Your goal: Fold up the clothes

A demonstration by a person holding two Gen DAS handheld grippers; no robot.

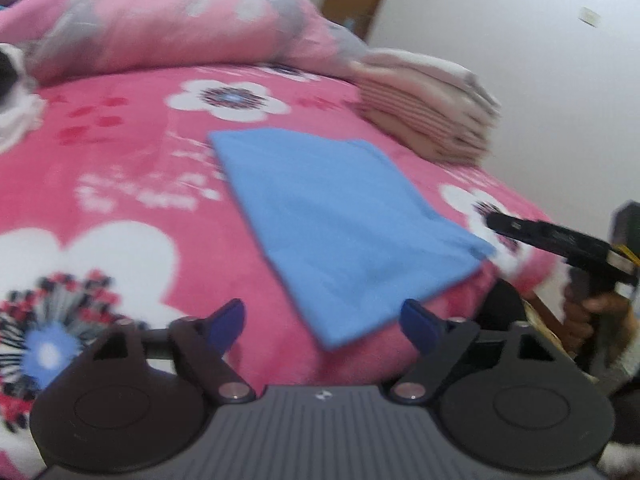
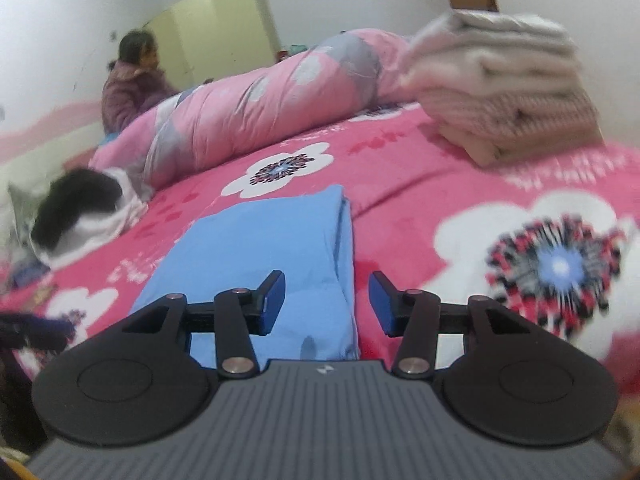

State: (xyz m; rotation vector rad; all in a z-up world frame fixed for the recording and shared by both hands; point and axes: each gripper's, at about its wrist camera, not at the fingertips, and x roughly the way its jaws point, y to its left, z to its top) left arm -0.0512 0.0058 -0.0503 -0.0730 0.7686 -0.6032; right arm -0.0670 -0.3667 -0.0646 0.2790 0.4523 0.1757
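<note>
Now, cloth: the blue cloth (image 1: pixel 336 224) lies flat, layered along one side, at the near edge of the bed (image 1: pixel 132 168).
Left gripper (image 1: pixel 324 320): released, empty.
Right gripper (image 2: pixel 327 300): spread over the cloth's near corner, holding nothing.
Risk: pinching one layer would open the fold; blur hides the layer count.
Neighbour: stacked folded laundry (image 2: pixel 500 88) at the far corner.

Left gripper (image 1: pixel 323 322): fingers spread wide, hovering at the blue cloth's (image 1: pixel 340 224) near corner.
Right gripper (image 2: pixel 327 300): fingers parted, empty, over the cloth's edge.
</note>
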